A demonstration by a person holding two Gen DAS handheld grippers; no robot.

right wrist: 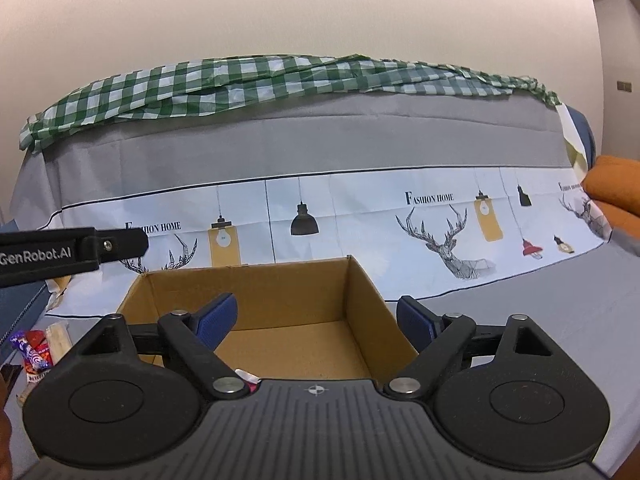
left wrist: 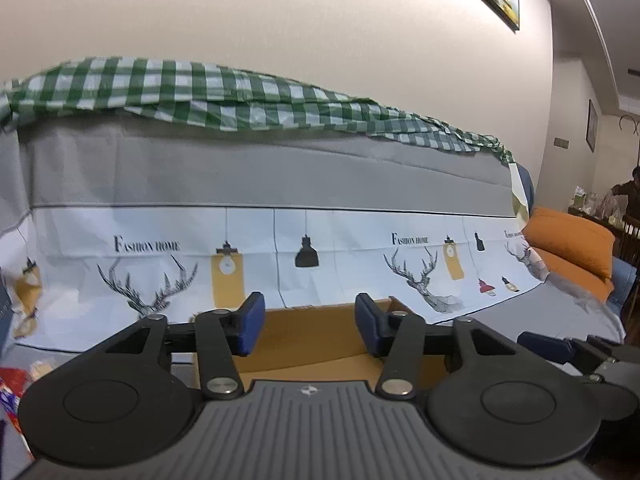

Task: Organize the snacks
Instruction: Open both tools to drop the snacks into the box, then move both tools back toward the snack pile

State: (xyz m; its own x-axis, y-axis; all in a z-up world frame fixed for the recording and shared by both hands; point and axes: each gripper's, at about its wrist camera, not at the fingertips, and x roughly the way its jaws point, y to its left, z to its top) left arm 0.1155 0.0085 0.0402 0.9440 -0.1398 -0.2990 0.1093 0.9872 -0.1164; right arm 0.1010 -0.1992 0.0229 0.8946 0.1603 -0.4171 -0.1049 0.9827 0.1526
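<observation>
An open brown cardboard box [right wrist: 280, 300] sits on the grey sofa seat, its inside bare except a small silver-edged wrapper [right wrist: 246, 377] at its near edge. My right gripper [right wrist: 316, 320] is open and empty, hovering over the box. My left gripper [left wrist: 310, 324] is open and empty, with the box [left wrist: 312, 332] just beyond its fingers. Several snack packets [right wrist: 34, 354] lie on the seat left of the box; they also show at the left wrist view's lower left [left wrist: 14, 384]. The other gripper shows at the edges [right wrist: 72, 254] [left wrist: 568, 350].
A sofa back draped with a deer-print cloth [right wrist: 440, 220] and a green checked cloth [right wrist: 240, 80] rises behind the box. An orange cushion [left wrist: 568, 248] lies at the right end. A dark grey object [right wrist: 18, 304] sits left of the snacks.
</observation>
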